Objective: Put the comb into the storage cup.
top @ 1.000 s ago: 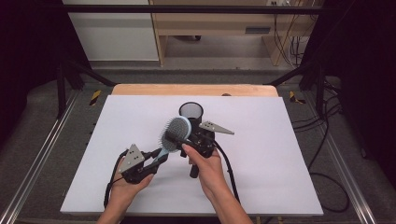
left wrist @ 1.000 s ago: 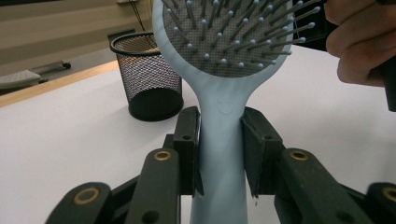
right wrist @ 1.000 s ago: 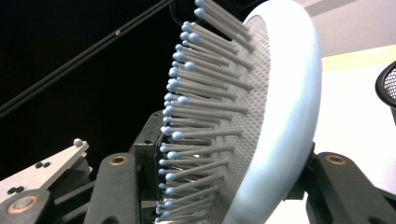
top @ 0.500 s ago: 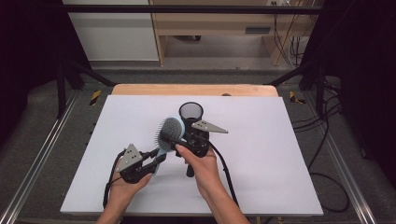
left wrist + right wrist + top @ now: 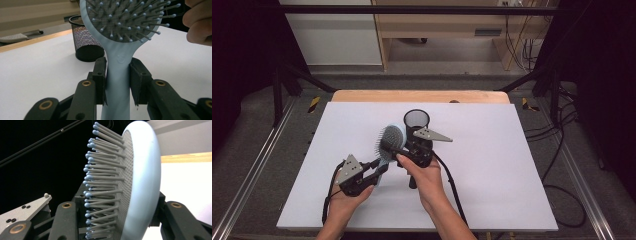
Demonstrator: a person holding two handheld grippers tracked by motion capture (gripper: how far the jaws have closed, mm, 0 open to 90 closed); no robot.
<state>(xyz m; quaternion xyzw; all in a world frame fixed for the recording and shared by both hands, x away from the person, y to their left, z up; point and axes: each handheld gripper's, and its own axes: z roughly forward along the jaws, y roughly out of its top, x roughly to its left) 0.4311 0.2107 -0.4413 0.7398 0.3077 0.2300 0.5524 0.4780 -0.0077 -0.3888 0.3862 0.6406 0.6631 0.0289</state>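
- Since the earlier frames the brush head has swung from leaning over the cup to standing nearer the person, and the right hand has drawn in with it; the left hand sits where it was.
- The left gripper [image 5: 379,169] is clamped on the hairbrush [image 5: 391,141]: in the left gripper view its 2 black pads [image 5: 100,75] press the pale blue handle [image 5: 117,85] from either side, just below the neck.
- The right gripper [image 5: 404,150] has its jaws around the brush head; in the right gripper view the head [image 5: 140,182] stands edge-on between them, bristles toward 1 jaw and smooth back toward the other. Whether the pads actually press it I cannot tell.
- The brush's long axis runs from the left gripper up and away toward the far side of the table, handle low, head high, tilted rather than flat. It is held in the air over the white table [image 5: 492,165].
- In the high view the bristle face is turned up toward the camera.
- The brush is smooth pale blue plastic with an oval head, a grey dotted cushion and thin grey pins with round blue tips.
- Just beyond the head stands a black wire-mesh cup [image 5: 417,120], round, upright and open at the top.
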